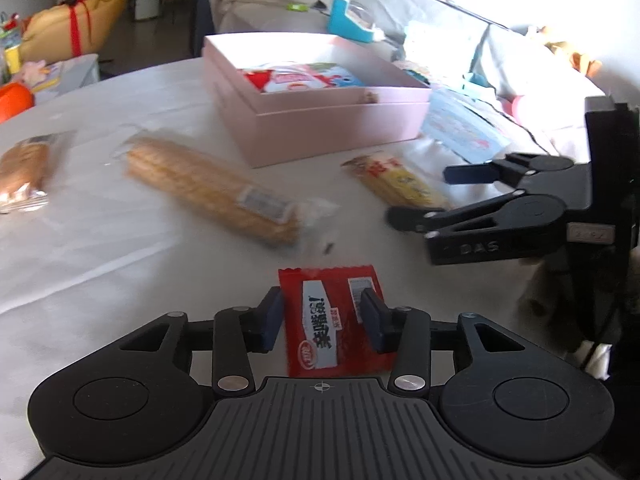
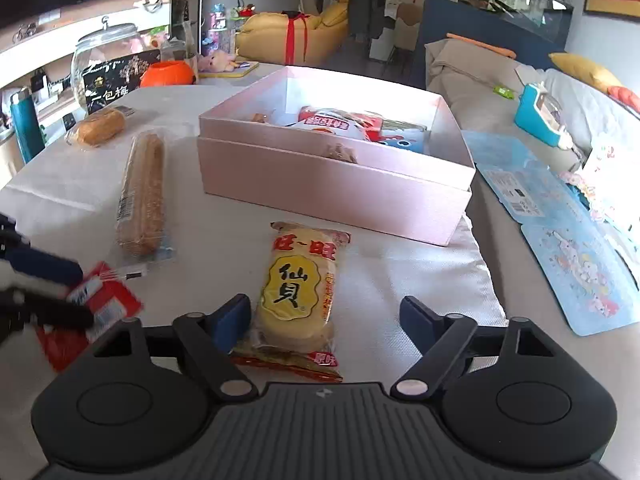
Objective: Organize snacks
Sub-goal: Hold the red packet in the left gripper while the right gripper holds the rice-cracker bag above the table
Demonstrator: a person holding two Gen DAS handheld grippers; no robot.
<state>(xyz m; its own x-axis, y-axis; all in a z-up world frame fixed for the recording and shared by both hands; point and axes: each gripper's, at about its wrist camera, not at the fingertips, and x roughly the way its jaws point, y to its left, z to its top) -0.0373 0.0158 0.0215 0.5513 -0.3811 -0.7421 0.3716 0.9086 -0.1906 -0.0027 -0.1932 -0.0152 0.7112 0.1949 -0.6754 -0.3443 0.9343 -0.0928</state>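
- My left claw (image 1: 322,320) is clenched on the red sachet (image 1: 334,320), pads pressed on its two long edges. It is a flat foil packet with a grey-white label, nearest of all; I cannot tell whether it hangs just above the desk (image 1: 100,248) or touches it.
- I judge the sachet light, thin and slick — it would crumple or slide if squeezed at a corner, so the mid-edge grip suits it.
- My right claw (image 2: 322,320) is released, jaws wide, straddling the near end of the rice-cracker pack (image 2: 298,296). The left pad is just beside the wrapper; the right pad stands well apart.
- That pack is a yellow pillow bag with black characters and red-printed ends, lying lengthwise on the desk, pointing toward the box. It looks puffy and light, its contents probably brittle — take it across the middle, gently, not by the crimped seam.
- Farther left lies a long biscuit sleeve (image 2: 140,196) in clear wrap: stiff, likely fragile, best gripped at mid-length.
- Beyond it, far left, a wrapped bun (image 2: 98,126), soft by its looks.
- Farthest, the pink box (image 2: 332,184) stands open with several bright packets already inside.
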